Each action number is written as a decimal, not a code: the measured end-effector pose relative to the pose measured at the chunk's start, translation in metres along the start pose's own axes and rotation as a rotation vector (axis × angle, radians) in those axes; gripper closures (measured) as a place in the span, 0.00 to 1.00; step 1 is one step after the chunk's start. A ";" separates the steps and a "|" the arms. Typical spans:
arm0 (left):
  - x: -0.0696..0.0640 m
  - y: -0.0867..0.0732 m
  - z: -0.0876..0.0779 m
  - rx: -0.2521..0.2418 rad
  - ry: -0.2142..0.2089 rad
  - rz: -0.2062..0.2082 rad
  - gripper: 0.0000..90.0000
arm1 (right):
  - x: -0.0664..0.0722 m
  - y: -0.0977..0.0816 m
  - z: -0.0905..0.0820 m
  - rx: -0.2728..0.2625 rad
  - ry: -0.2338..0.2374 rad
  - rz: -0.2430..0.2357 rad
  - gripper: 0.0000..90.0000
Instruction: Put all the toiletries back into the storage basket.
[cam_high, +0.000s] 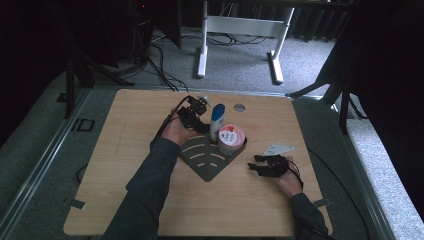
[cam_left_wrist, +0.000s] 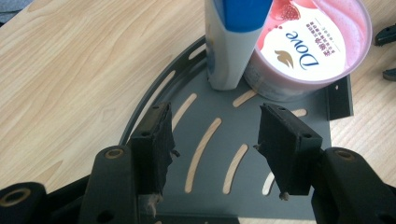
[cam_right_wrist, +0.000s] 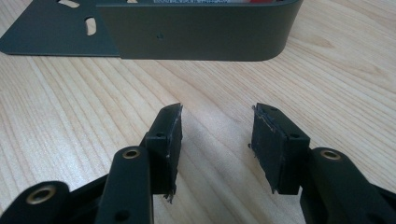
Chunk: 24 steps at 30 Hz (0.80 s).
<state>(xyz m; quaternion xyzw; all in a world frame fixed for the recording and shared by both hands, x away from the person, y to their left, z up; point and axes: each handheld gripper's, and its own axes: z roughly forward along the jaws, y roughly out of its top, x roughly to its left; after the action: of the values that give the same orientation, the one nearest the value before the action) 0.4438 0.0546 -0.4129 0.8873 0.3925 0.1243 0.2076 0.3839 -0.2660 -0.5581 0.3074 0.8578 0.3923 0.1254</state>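
Clearly, "Dove" is printed on the pink tub (cam_left_wrist: 308, 44).

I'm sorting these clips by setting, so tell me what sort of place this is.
Probably a lab or recording workspace, not a home: a bare wooden table on grey carpet, loose cables on the floor, a white desk frame behind, dark curtains around.

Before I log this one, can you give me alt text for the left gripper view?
The left gripper hangs open and empty above a dark grey slotted corner shelf on a light wooden table. At the shelf's far corner stand a white bottle with a blue cap and, right beside it, a pink Dove tub.
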 end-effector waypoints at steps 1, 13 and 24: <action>0.001 -0.001 -0.001 -0.003 0.002 -0.002 0.50 | 0.000 0.000 0.000 0.000 0.000 0.000 0.59; 0.006 -0.021 -0.015 -0.045 -0.002 0.023 0.50 | 0.000 0.000 0.000 -0.002 0.001 0.000 0.59; 0.008 -0.029 -0.030 -0.082 0.005 0.041 0.50 | 0.000 0.000 0.000 -0.002 0.000 -0.001 0.59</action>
<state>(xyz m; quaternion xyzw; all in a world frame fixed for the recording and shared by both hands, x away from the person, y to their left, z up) 0.4186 0.0865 -0.3993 0.8857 0.3694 0.1465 0.2401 0.3839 -0.2661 -0.5583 0.3068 0.8575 0.3932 0.1260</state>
